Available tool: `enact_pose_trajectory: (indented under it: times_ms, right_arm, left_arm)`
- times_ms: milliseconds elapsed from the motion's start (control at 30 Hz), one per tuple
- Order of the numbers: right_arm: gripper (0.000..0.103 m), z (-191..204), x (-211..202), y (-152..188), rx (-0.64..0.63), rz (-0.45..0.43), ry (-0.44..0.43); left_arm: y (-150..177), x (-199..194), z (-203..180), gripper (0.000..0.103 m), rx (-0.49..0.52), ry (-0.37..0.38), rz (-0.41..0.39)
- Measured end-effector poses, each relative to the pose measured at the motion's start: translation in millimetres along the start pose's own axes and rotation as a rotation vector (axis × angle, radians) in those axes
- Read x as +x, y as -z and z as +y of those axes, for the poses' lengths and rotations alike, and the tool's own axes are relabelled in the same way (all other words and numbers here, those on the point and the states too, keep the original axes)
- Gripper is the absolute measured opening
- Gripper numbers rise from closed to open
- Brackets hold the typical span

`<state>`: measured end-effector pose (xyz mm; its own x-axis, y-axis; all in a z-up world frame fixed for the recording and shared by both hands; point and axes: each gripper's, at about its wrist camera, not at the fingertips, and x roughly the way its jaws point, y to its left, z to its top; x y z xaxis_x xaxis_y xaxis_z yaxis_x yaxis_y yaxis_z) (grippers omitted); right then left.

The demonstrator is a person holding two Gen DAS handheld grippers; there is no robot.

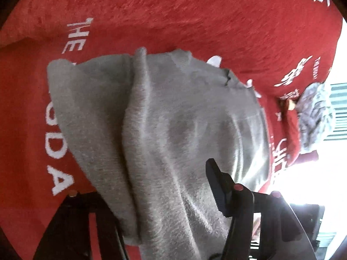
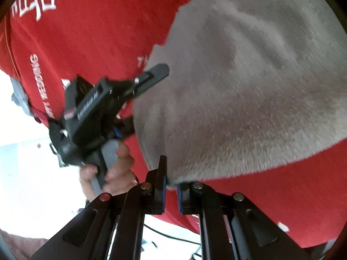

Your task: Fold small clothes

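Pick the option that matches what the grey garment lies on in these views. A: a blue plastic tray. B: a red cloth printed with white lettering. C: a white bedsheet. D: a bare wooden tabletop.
B: the grey garment is spread over a red cloth that carries white printed letters and characters, seen on all sides of it in both wrist views.

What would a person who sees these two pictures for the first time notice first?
First the grey garment, which fills the middle of both views and lies in soft folds on a bright red cloth with white lettering. Next the left gripper, seen from the right wrist camera at the garment's edge, with a hand around its handle.
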<state>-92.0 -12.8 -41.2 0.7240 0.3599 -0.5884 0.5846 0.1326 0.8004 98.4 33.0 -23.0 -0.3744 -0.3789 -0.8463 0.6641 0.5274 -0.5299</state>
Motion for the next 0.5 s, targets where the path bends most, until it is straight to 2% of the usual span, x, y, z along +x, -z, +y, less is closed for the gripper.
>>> enact_pose_trajectory:
  times_ms: [100,233,333,500]
  right_arm:
    - [0.012,-4.3,0.8,3.2,-0.017,0.055,0.05]
    - [0.012,-13.7,-5.1,7.6,-0.057,0.137,0.178]
    - [0.012,-16.6,-25.8,2.0,-0.09,0.121,0.233]
    - [0.022,-21.3,-60.0,-23.3,-0.087,0.026,0.276]
  left_arm:
    - [2.9,1.5,-2.1,0.06,0.001,-0.06,0.005]
    - [8.6,3.7,-2.0,0.06,0.025,-0.135,0.011]
    - [9.4,5.8,-7.5,0.06,0.04,-0.182,0.008]
    - [9.5,6.2,-10.6,0.06,0.045,-0.225,0.013]
